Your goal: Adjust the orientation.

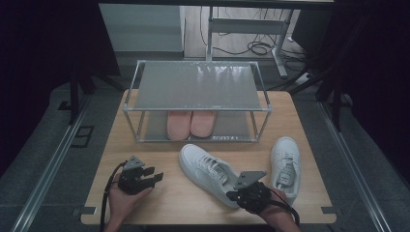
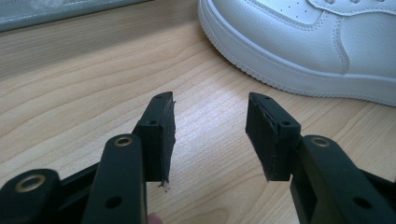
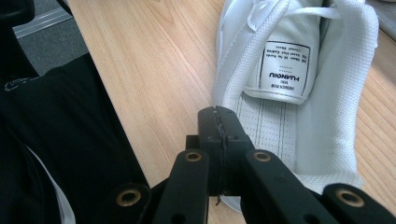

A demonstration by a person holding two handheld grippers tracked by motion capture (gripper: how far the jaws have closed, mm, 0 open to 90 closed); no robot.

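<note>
Pink slippers (image 1: 191, 124) already on rack's (image 1: 195, 105) lower shelf. Both white sneakers left on table (image 1: 145, 145): right gripper (image 3: 217, 122) pinches near sneaker's (image 1: 209, 173) heel collar; left gripper (image 2: 210, 133) open, empty; other sneaker (image 1: 285, 166) untouched.

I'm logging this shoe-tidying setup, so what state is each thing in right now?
Left gripper: open, empty, over bare table.
Right gripper: shut on the heel collar of the nearer white leather sneaker.
Second white leather sneaker: upright on the wooden table, untouched.
Pink slippers: paired on the lower shelf of the metal-framed rack.
</note>
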